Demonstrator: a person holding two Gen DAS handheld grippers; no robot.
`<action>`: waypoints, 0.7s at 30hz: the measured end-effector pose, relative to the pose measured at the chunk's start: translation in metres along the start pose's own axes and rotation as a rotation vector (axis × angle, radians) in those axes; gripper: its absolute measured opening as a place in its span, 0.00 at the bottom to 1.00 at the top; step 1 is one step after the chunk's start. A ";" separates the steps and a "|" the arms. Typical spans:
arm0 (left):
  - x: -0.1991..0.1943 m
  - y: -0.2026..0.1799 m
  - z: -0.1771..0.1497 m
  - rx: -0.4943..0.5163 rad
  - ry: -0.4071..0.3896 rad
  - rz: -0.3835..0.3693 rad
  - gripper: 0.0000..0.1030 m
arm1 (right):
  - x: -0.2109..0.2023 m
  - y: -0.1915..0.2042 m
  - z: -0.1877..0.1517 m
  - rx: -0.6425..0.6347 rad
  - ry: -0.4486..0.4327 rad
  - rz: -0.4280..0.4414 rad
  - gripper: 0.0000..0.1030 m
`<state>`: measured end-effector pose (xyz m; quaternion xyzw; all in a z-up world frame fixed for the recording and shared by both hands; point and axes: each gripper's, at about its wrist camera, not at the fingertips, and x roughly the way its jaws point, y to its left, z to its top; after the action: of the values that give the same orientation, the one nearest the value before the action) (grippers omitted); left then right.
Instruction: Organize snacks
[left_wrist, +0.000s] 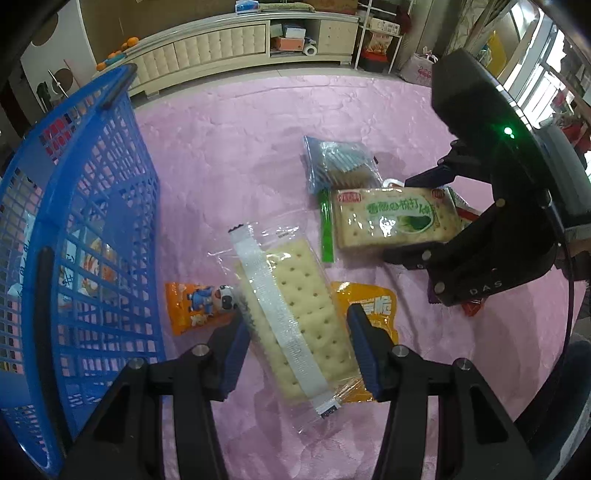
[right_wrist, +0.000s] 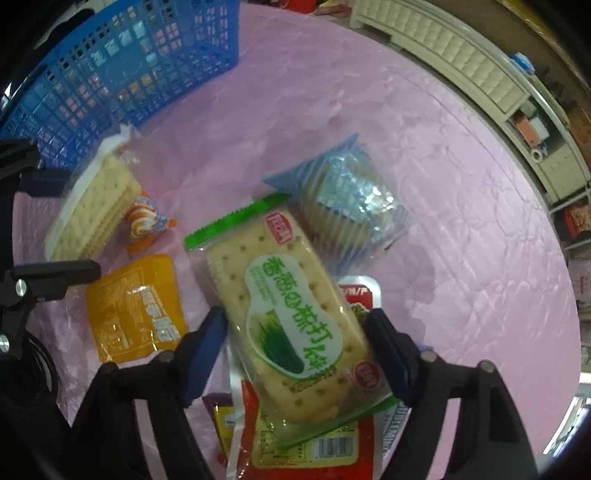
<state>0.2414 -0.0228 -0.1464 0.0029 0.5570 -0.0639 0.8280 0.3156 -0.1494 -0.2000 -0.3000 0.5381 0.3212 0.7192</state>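
My left gripper (left_wrist: 295, 325) straddles the clear-wrapped cracker pack (left_wrist: 291, 321) on the pink mat (left_wrist: 229, 155), jaws apart. My right gripper (right_wrist: 295, 336) brackets the green soda-cracker pack (right_wrist: 291, 317), not yet pinching. I should centre both, squeeze gently, then lift toward the blue basket (left_wrist: 92, 229).

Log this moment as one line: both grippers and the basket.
left gripper: astride clear cracker pack | right gripper: astride green cracker pack | blue basket: left, on pink cloth
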 end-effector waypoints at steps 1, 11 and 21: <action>-0.001 0.000 0.000 0.000 -0.003 -0.001 0.48 | -0.002 0.001 -0.002 0.001 -0.013 -0.009 0.74; -0.034 -0.003 -0.008 0.009 -0.068 -0.015 0.48 | -0.050 0.015 -0.034 0.132 -0.132 -0.044 0.64; -0.078 -0.001 -0.032 -0.014 -0.133 -0.049 0.48 | -0.091 0.041 -0.053 0.208 -0.178 -0.072 0.18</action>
<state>0.1830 -0.0131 -0.0869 -0.0209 0.5011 -0.0803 0.8614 0.2333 -0.1787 -0.1284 -0.2132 0.4914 0.2633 0.8023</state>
